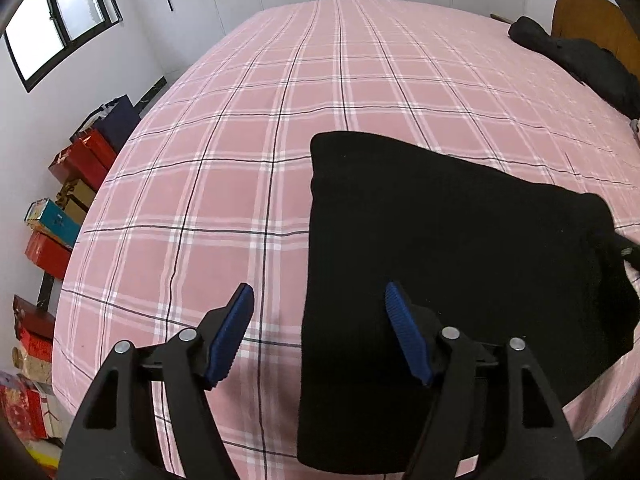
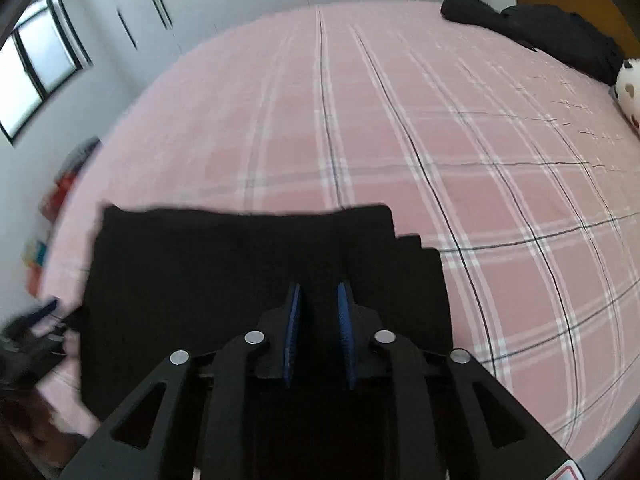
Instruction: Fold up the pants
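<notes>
The black pants (image 1: 460, 240) lie folded into a thick rectangle on the pink plaid bed (image 1: 240, 140), near its front edge. My left gripper (image 1: 319, 292) hangs open just above the pants' left edge; its right finger is over the cloth, its left finger over bare sheet, and nothing is pinched. In the right wrist view my right gripper (image 2: 319, 290) stands over the near part of the pants (image 2: 220, 264). Its blue pads are drawn close together with black cloth filling the narrow gap. The pants' right side bulges up toward it in the left wrist view.
A heap of dark clothing (image 1: 580, 60) lies by the wooden headboard (image 1: 580, 12) at the far right. A spotted plush toy (image 2: 628, 88) sits at the right edge. Stacked coloured boxes (image 1: 80, 160) line the floor left of the bed. White wardrobes stand behind.
</notes>
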Available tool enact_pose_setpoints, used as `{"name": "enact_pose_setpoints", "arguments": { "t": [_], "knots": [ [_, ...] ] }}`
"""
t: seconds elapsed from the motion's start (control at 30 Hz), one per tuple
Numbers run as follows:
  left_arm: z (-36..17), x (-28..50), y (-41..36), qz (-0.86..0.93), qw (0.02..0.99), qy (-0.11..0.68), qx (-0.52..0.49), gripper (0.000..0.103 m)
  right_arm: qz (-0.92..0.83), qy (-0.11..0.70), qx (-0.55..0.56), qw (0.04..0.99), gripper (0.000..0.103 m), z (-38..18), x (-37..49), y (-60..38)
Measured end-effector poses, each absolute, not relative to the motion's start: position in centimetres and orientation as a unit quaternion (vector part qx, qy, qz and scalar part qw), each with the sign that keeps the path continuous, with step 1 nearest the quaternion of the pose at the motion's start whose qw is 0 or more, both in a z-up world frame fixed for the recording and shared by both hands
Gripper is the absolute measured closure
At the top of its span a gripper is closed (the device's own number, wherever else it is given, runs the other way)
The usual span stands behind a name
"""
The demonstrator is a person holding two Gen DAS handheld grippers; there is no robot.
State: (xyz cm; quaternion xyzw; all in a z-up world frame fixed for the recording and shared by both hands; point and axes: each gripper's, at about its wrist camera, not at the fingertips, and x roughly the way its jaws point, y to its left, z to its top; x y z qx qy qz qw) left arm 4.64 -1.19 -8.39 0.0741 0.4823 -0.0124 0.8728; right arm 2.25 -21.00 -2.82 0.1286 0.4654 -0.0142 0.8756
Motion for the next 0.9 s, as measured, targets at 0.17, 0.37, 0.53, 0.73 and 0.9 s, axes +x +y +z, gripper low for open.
{"name": "enact_pose_setpoints", "arguments": {
  "t": [0.17,0.37,0.53,0.73,0.9],
  "knots": [
    [-8.5,4.5,-1.4,-0.012,0.871,0.484,0.078,0.037,-0.026,0.492,0.101,0.864,0.081,-3.3,-0.2,-20.6],
    [-8.4,3.9,-1.3,-0.015,0.868,0.491,0.077,0.030,-0.030,0.510,0.129,0.850,0.050,-4.5,-2.9,-22.7],
    [-7.6,1.6,-0.7,-0.036,0.873,0.483,0.061,0.017,0.006,0.522,0.175,0.835,0.050,-5.3,-4.4,-24.1],
    [-7.6,-0.9,-2.6,-0.078,0.871,0.478,0.082,0.016,0.032,0.532,0.180,0.827,0.062,-5.5,-4.1,-24.4],
    [-6.5,-3.1,-5.9,-0.156,0.868,0.460,0.107,0.012,0.081,0.516,0.263,0.812,0.080,-3.2,-3.2,-26.2]
  ]
}}
